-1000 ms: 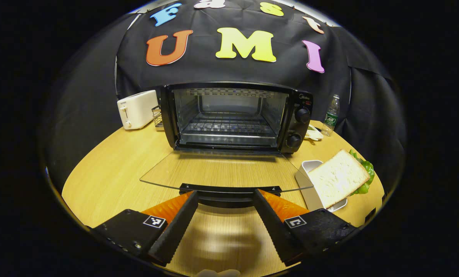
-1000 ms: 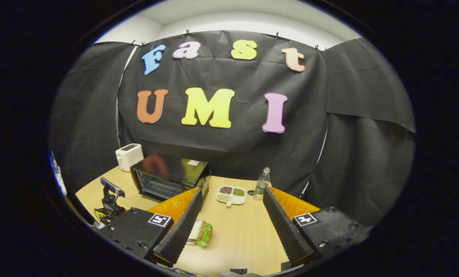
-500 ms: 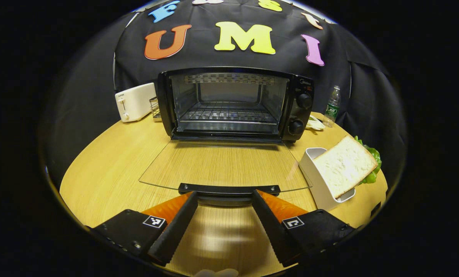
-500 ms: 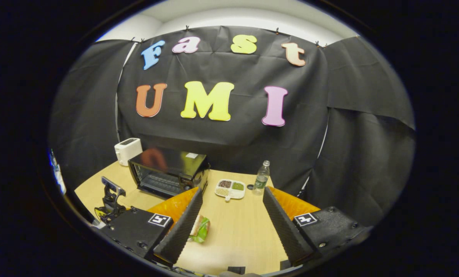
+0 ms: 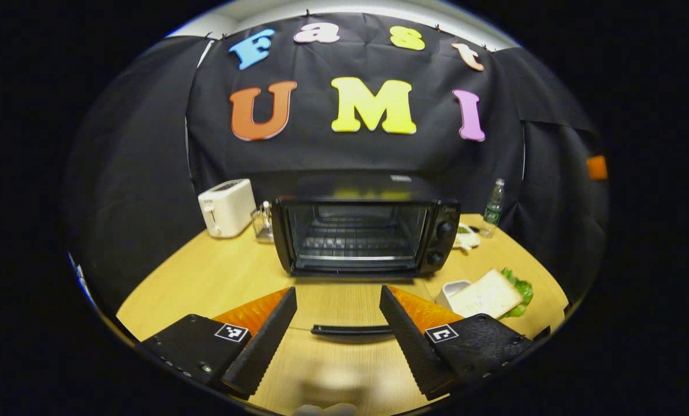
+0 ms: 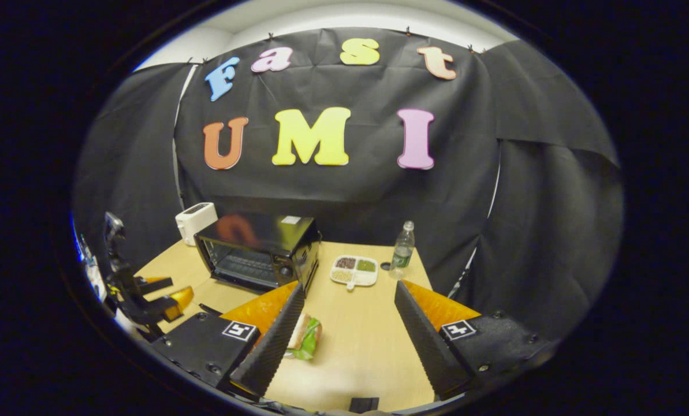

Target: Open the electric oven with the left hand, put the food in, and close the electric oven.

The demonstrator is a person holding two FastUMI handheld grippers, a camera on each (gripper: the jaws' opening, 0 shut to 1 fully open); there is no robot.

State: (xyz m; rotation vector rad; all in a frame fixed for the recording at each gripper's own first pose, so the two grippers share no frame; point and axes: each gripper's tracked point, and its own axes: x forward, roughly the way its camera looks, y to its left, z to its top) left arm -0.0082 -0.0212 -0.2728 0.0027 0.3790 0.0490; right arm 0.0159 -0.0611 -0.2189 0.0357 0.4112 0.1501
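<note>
1 toaster (image 5: 226,207), 1 electric oven (image 5: 362,231) with its door (image 5: 350,329) lying flat open, 1 sandwich (image 5: 488,293) propped in a white holder (image 5: 451,289) and 1 bottle (image 5: 493,208) stand left to right on the surface (image 5: 205,283). The left gripper (image 5: 337,332) hovers above the door handle, jaws apart, holding nothing. The right gripper (image 6: 349,335) hangs with jaws apart over the surface, the sandwich just beside its left finger, with 1 sectioned dish (image 6: 354,270) beyond.

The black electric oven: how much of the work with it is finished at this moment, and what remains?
Done: the black electric oven stands open, its glass door lying flat with the handle toward the camera. In hand: nothing; the left tool and the right tool are both open and empty. Left: the white-bread sandwich with green lettuce is on the wooden table, not on the oven's rack; then the door must be closed.
</note>
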